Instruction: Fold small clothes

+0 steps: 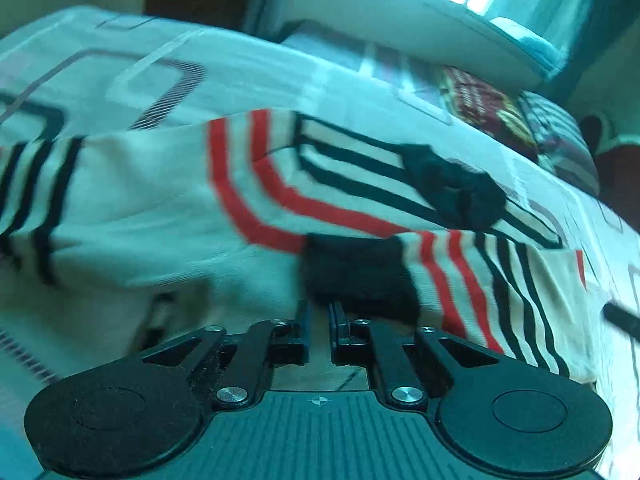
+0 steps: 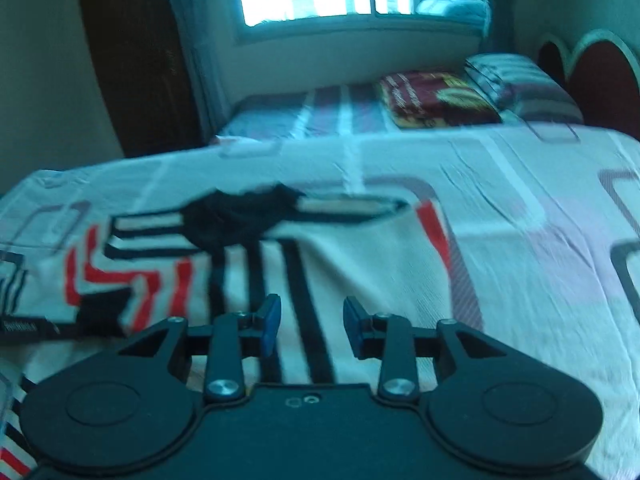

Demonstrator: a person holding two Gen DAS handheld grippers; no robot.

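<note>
Shirt (image 1: 160, 200) lay spread on bed (image 2: 520, 220), collar far | left gripper (image 1: 319, 316) pinched tight at near dark cuff, probably to carry a fold; actual hold unclear | right gripper (image 2: 310, 328) partly open, empty, above shirt's near right part

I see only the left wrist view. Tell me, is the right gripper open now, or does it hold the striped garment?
Observer: The right gripper is open. Its blue-padded fingers stand apart with nothing between them.
Operator: What lies in front of it?
Observer: The cream knitted garment with red and black stripes, spread on the bed. Two broad black stripes run straight away from the fingers.
Operator: And on the right of the garment?
Observer: A red stripe marks its edge there; beyond it is only the pale patterned bed sheet.
</note>
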